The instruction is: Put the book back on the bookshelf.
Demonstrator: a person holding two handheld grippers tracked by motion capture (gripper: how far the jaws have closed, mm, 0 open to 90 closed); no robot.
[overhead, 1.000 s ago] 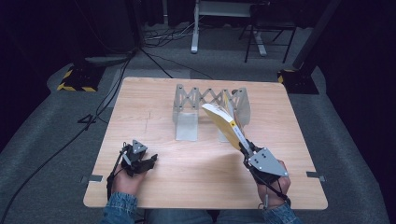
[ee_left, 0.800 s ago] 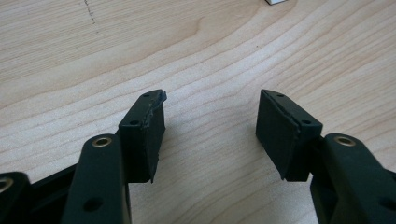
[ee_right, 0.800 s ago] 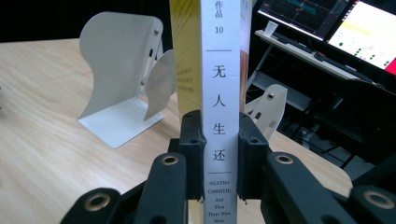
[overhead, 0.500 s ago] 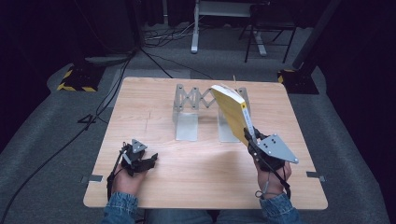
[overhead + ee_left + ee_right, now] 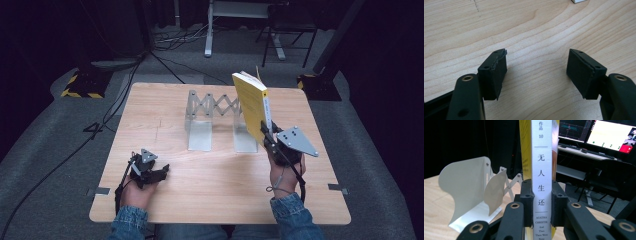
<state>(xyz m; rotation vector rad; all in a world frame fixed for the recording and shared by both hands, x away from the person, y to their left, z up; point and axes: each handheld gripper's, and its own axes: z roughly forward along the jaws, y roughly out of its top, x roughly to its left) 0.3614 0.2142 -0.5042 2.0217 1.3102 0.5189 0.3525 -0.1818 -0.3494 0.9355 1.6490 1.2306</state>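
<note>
A yellow paperback book (image 5: 251, 103) with a white spine (image 5: 541, 177) stands almost upright in the air over the table's right side. My right gripper (image 5: 268, 137) is shut on its lower end, and the pads (image 5: 527, 202) squeeze both covers beside the spine. Just left of the book stands a grey metal expanding book rack (image 5: 215, 117), whose curved end plates (image 5: 466, 182) show in the right gripper view. My left gripper (image 5: 159, 172) rests low at the front left of the table; its jaws have just been opening and nothing lies between the pads (image 5: 496, 72).
The wooden table (image 5: 165, 115) has bare wood around the rack. A small white object's corner (image 5: 579, 1) lies beyond the left gripper. Beyond the table are a dark floor with cables (image 5: 165, 47), a metal stand (image 5: 210, 30) and lit monitors (image 5: 609, 135).
The right hand has lifted the book and swung it from a slant to nearly upright, closer to the rack's right end. The left hand has stayed in place.
</note>
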